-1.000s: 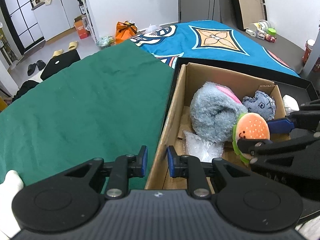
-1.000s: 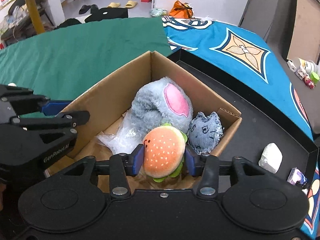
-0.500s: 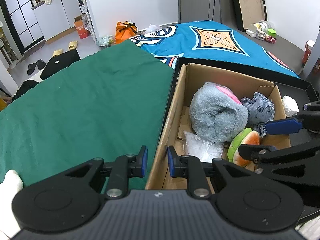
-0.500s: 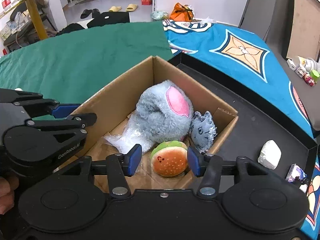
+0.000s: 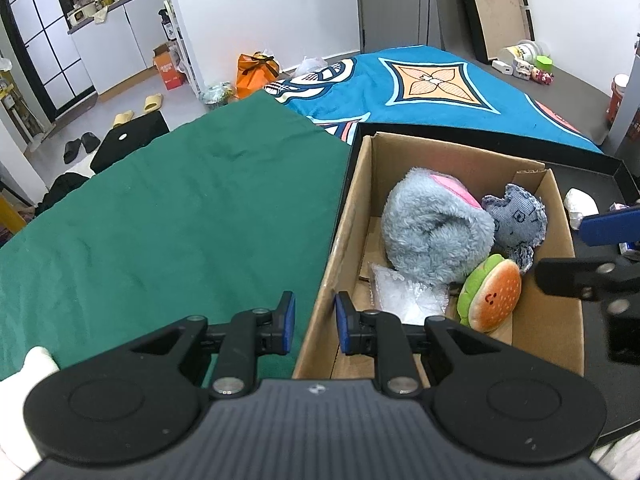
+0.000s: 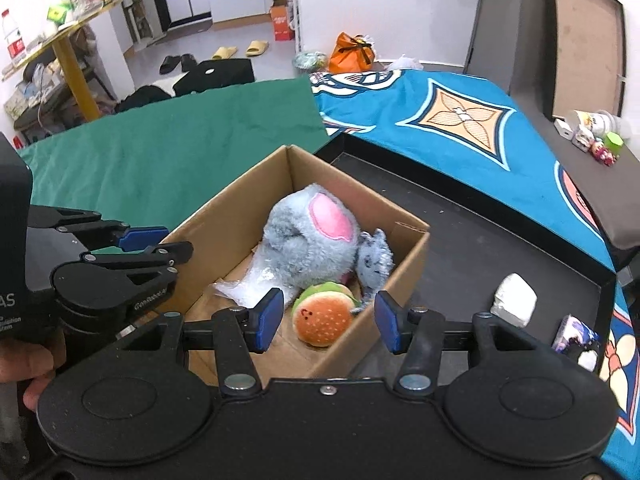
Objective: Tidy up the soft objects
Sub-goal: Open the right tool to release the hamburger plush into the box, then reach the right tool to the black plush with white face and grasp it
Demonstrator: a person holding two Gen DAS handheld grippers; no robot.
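Note:
A cardboard box [image 5: 360, 184] [image 6: 224, 236] holds a grey and pink plush [image 5: 432, 228] [image 6: 308, 236], a small blue denim toy [image 5: 516, 220] [image 6: 374, 260], a burger plush [image 5: 492, 296] [image 6: 324, 316] and a clear plastic bag [image 5: 404, 292] [image 6: 250, 288]. My left gripper [image 5: 313, 322] [image 6: 160, 240] straddles the box's left wall, its fingers a narrow gap apart. My right gripper [image 6: 327, 322] is open and empty above the burger plush, raised over the box's near right corner; its fingers [image 5: 608, 228] show in the left wrist view.
The box sits in a black tray [image 6: 480, 240] with a white lump [image 6: 514, 300] and a small printed packet [image 6: 576, 332]. A green cloth [image 5: 160, 220] lies to the left, a blue patterned cloth [image 5: 420, 84] behind. Small items [image 6: 592, 136] stand at the far right.
My right gripper opened and let go of the burger plush, which dropped into the box. The gripper then pulled back and up. My left gripper stayed still.

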